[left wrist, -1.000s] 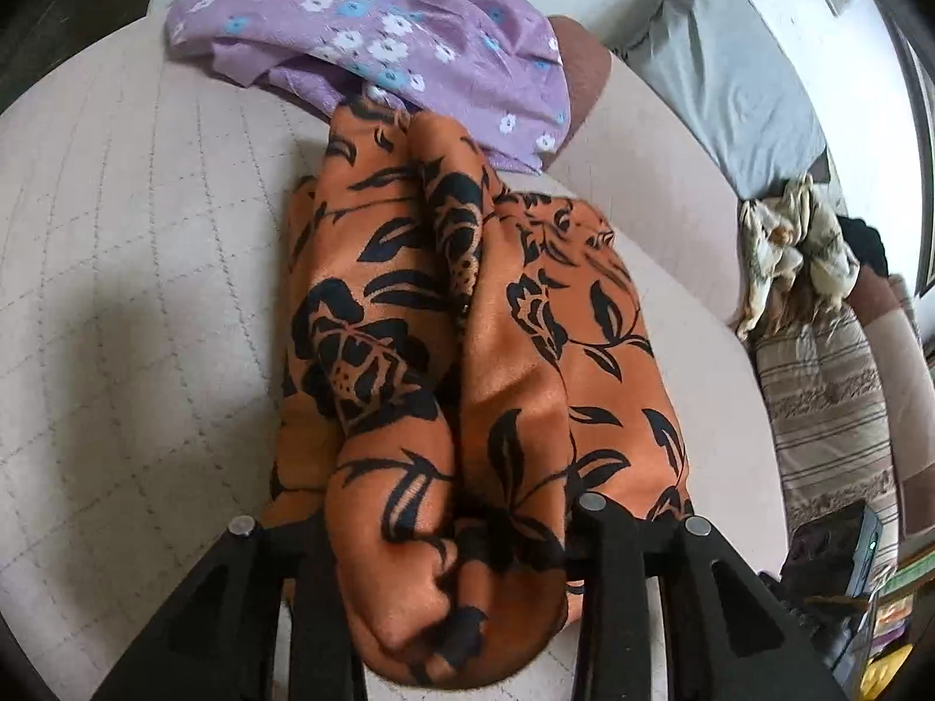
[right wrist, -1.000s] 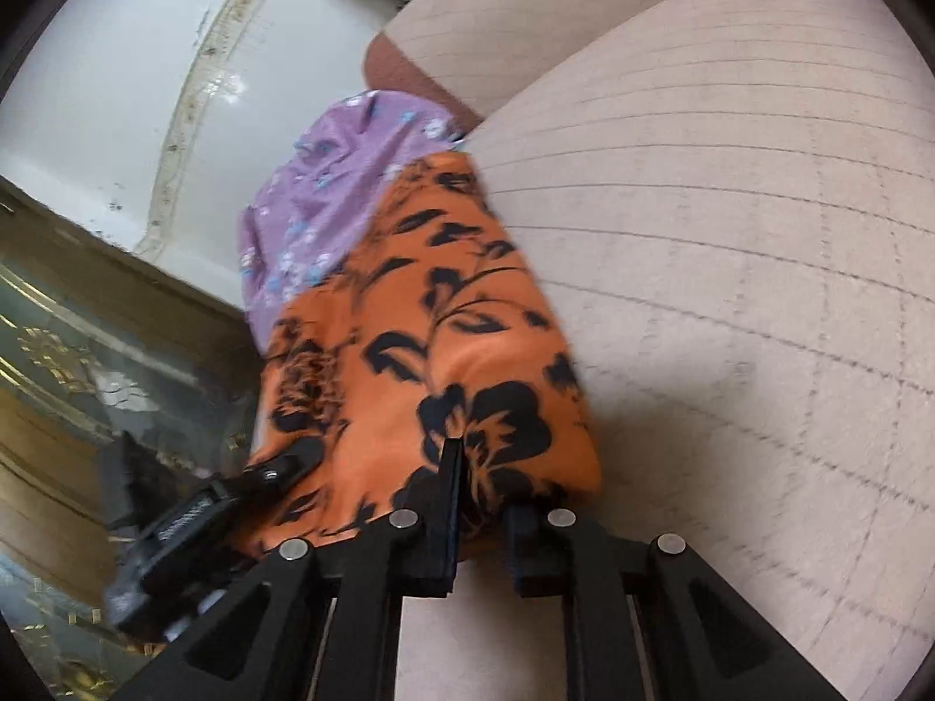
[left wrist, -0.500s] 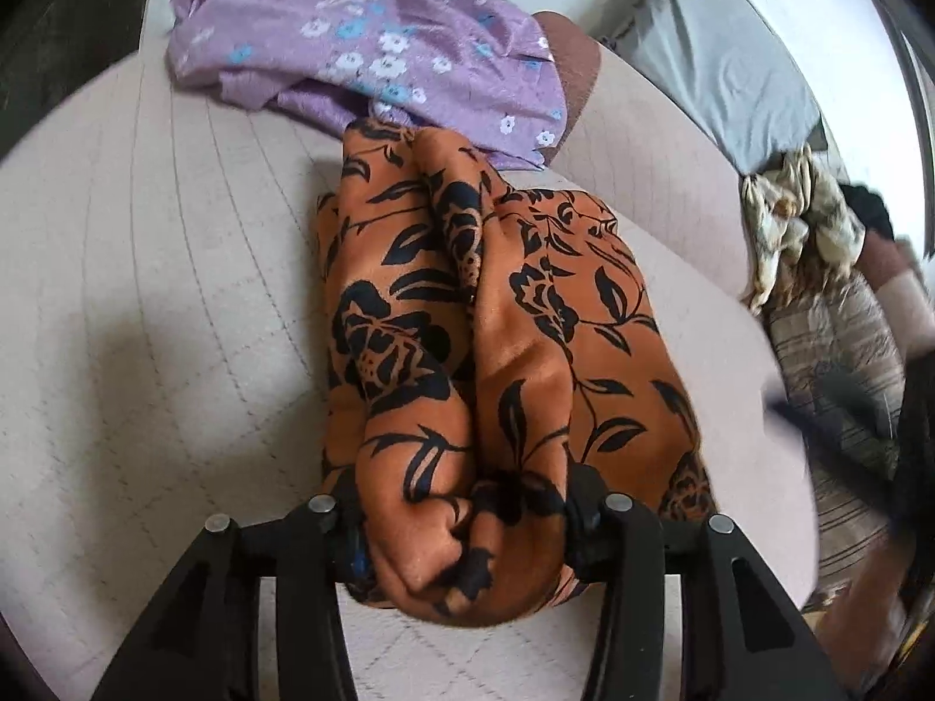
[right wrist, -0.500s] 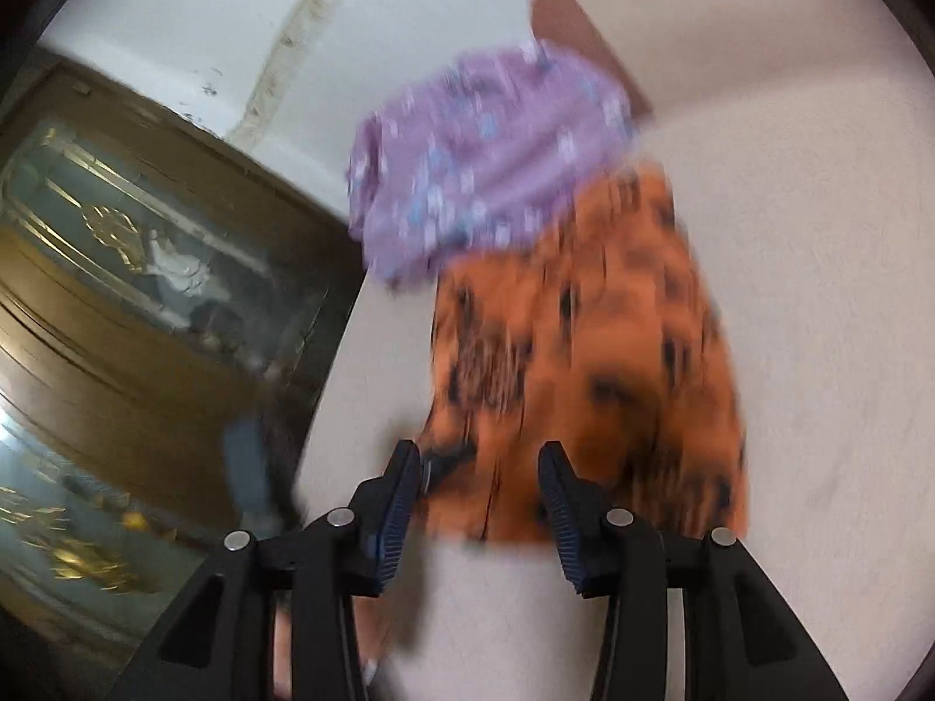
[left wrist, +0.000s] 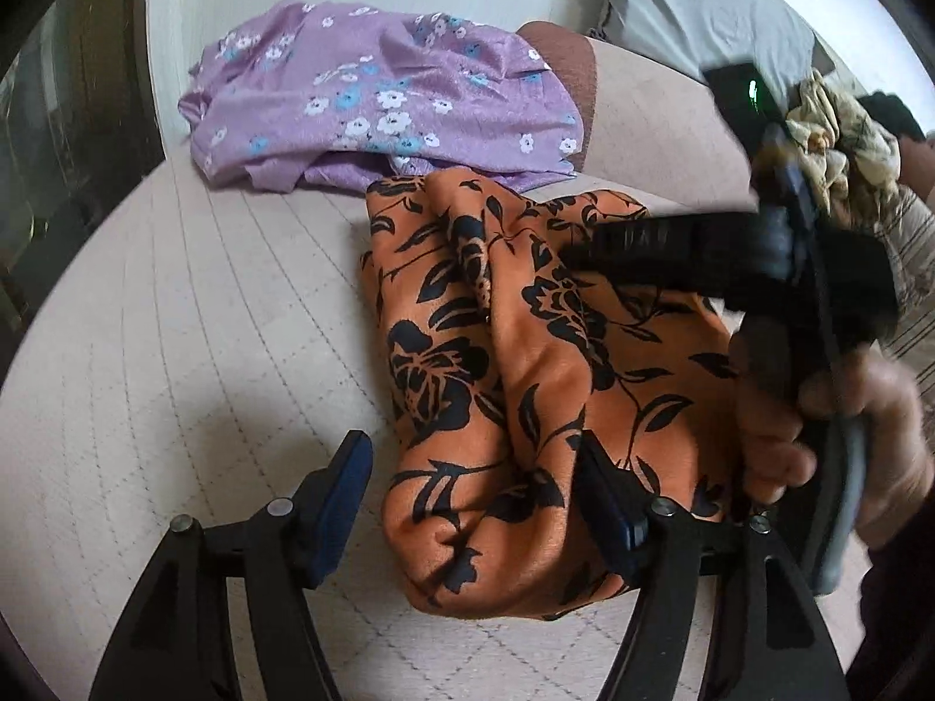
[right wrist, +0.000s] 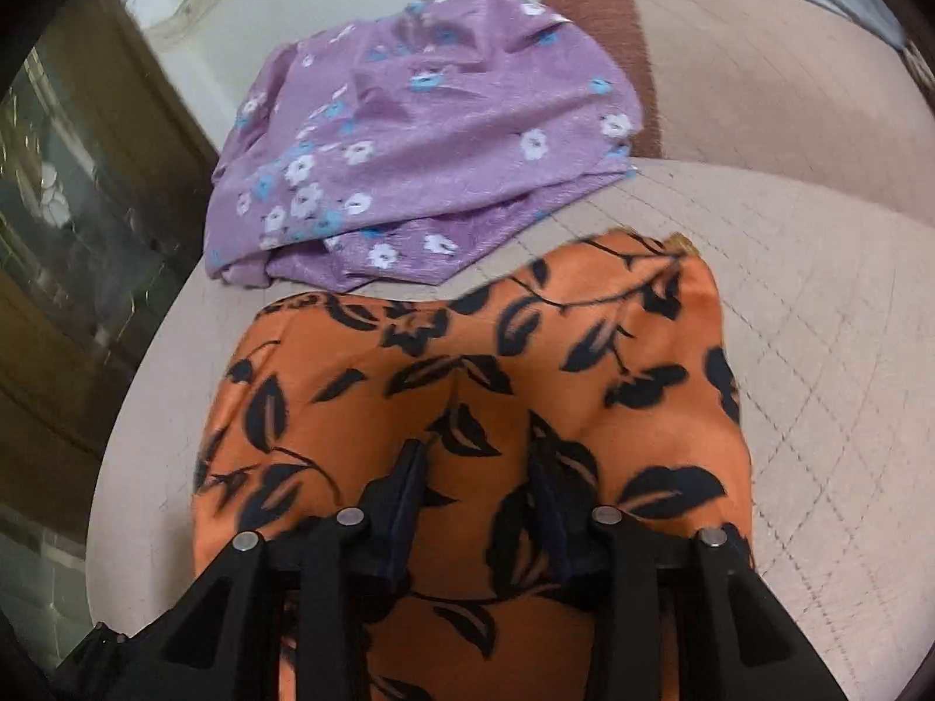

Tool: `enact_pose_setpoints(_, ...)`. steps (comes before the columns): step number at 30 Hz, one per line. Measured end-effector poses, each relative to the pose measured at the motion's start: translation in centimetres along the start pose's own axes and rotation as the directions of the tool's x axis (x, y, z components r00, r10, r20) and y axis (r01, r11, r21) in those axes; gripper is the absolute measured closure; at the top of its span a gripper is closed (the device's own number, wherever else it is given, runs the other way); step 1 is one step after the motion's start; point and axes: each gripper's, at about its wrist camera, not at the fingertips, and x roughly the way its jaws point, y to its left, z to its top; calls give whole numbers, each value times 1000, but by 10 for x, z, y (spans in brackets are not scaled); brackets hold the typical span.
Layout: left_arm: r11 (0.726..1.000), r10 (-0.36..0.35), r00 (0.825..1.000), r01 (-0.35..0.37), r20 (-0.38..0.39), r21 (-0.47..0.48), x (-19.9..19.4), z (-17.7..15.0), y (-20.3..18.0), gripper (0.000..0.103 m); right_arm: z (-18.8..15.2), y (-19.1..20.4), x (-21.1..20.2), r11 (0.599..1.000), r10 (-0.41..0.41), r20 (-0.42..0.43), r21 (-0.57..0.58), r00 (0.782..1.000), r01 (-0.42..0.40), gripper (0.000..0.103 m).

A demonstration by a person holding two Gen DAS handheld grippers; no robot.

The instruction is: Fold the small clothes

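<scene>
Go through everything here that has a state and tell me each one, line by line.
orange floral garment: bunched, loosely folded on the cushion.
purple floral garment: crumpled, unfolded, beyond the orange one.
left gripper: open, jaws just widened, cloth end between them, left pad clear.
right gripper: jaws apart over the orange cloth, just narrowing; grip unclear.

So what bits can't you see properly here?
- Near end of the folded orange satin cloth with black flowers: right wrist view, hidden under the right tongs.
- Its right edge: left wrist view, behind the blurred hand.
- Purple flowered cloth: far side hidden by its own folds.
</scene>
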Motion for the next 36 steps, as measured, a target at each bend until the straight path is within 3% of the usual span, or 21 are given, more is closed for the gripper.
enact_pose_setpoints(2,1000,2,1000,-2,0,1,-1,0,0,31,5,4,-10,998,69,20,-2,997,-69,63)
enact_pose_setpoints(6,1000,10,1000,-10,1,-3,-1,4,0,28,14,18,-8,992,127,21,-27,992,-127,63)
enact_pose_setpoints(10,1000,29,1000,-30,5,6,-2,4,-1,28,18,31,43,992,113,-97,-50,989,-118,62)
enact_pose_setpoints(12,1000,29,1000,-29,4,4,-2,4,-1,28,20,37,53,991,84,-64,-95,994,-90,63)
enact_pose_setpoints(15,1000,31,1000,-31,2,6,-2,5,-1,25,24,40,55,994,63,-79,-86,995,-70,63)
enact_pose_setpoints(20,999,38,999,-38,0,15,-3,5,-3,25,24,29,40,994,99,-88,-33,991,-102,63)
enact_pose_setpoints(23,999,42,999,-42,-2,13,-1,5,-3,25,15,17,4,992,123,-40,2,992,-123,63)
enact_pose_setpoints(29,997,71,998,-71,-2,24,-5,8,-6,21,-21,-16,-53,998,55,22,3,998,-55,63)
enact_pose_setpoints(33,998,64,996,-63,61,-8,-24,14,3,21,-55,-42,-45,999,-37,-51,-10,998,36,62)
enact_pose_setpoints(36,995,96,988,-91,120,-50,-35,17,11,20,-70,-53,-42,1000,-7,15,-4,1000,8,61)
